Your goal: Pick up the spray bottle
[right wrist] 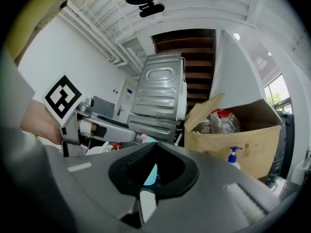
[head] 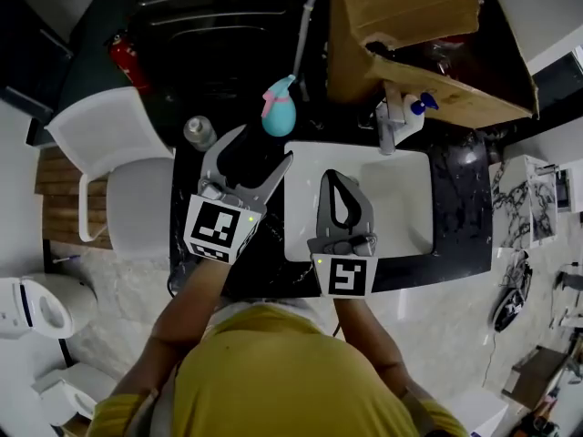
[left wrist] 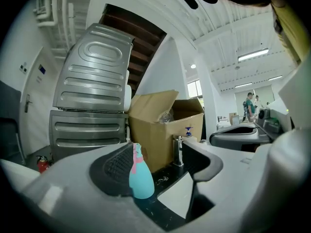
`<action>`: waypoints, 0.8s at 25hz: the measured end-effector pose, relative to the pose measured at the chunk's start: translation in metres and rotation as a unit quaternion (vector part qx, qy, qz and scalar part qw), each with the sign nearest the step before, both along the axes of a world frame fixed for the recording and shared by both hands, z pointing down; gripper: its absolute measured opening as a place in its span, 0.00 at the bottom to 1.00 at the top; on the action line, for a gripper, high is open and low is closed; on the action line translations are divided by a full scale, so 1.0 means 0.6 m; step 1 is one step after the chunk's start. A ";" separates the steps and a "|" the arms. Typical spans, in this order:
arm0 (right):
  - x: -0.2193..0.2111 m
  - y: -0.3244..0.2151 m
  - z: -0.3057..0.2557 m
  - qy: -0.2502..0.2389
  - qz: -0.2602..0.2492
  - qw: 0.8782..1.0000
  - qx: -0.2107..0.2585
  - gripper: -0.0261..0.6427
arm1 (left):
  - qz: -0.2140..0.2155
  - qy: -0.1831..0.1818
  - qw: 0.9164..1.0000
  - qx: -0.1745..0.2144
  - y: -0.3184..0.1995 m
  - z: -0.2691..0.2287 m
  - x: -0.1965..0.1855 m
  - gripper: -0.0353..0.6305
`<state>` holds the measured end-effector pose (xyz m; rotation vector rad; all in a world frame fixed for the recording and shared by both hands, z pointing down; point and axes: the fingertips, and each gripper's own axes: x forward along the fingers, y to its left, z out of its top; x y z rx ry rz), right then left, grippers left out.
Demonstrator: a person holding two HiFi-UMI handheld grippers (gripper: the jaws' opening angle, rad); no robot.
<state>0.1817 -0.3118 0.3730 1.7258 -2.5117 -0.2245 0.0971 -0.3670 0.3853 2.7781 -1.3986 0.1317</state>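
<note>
The teal spray bottle (head: 279, 107) stands upright on the dark counter (head: 455, 212), not yet grasped. The left claw (head: 264, 148) is spread just short of it, while the right claw (head: 342, 178) is pressed together and empty. Gripping and lifting seem still to come.

text: none readable | labels, brands: none readable | numbers, signs: none readable

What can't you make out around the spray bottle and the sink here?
Spray bottle: right gripper view, mostly hidden behind the shut right tongs.
Sink middle: head view, covered by the right tongs.
Box contents: head view, dark under its flaps.
Silver container: head view, too small to identify.
</note>
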 end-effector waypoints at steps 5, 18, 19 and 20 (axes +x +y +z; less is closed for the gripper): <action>-0.012 -0.031 0.013 0.003 -0.002 1.000 -0.003 0.04 | -0.024 -0.016 1.000 0.001 -0.063 0.029 -0.015 0.62; -0.010 -0.102 0.076 0.003 0.012 0.999 -0.040 0.04 | 0.016 -0.049 0.997 -0.055 -0.181 0.139 0.013 0.68; -0.008 -0.106 0.079 0.002 0.015 0.999 -0.043 0.04 | 0.019 -0.050 0.997 -0.056 -0.187 0.144 0.018 0.69; -0.007 -0.109 0.081 0.001 0.017 0.999 -0.044 0.04 | 0.024 -0.051 0.997 -0.056 -0.192 0.148 0.022 0.69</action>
